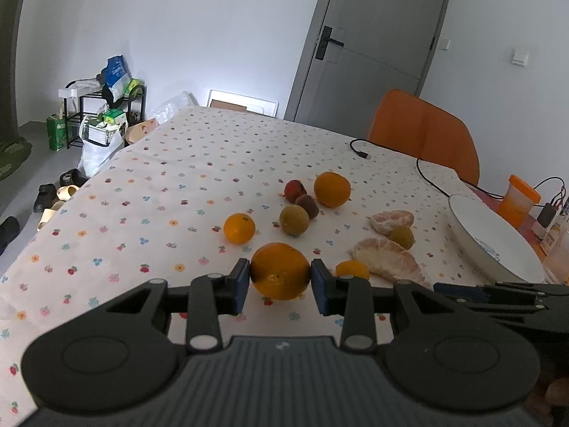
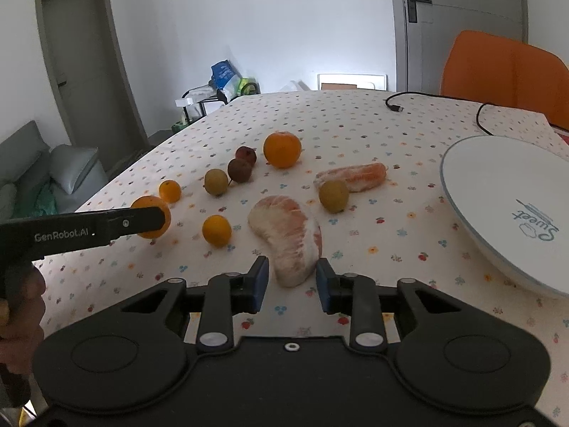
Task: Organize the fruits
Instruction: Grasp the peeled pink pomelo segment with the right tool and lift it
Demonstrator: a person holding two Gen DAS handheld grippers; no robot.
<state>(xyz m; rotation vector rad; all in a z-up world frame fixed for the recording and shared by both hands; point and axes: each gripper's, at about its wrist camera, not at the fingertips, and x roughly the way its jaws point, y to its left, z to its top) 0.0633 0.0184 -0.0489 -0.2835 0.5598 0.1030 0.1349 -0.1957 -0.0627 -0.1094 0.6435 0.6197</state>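
The left tongs (image 1: 280, 277) are closed on an orange (image 1: 280, 271), both blue pads pressed against its sides, near the front edge of the bench (image 1: 149, 185). The right tongs (image 2: 292, 279) stand astride the near end of a peeled citrus piece (image 2: 287, 236); its narrow tip lies between the pads, but a sliver of cloth is seen on each side, so whether the pads press on it cannot be told.

The coming move is judged to turn on how this peeled piece lies: its long axis runs away from the right tongs, leaning slightly toward the bench's left edge, so only the tip is within reach of the pads, the wider bulk beyond them. The white plate (image 2: 473, 192), judged the likely destination, sits toward the right edge, nearer the right hand than the left.

In the right wrist view the plate's printed face and the left tongs' side on the orange are shown, together with a second peeled piece (image 2: 355, 176) and a greenish fruit (image 2: 333, 195) touching it. In the left wrist view the grip on the orange is seen squarely, which the other view shows only from the side.
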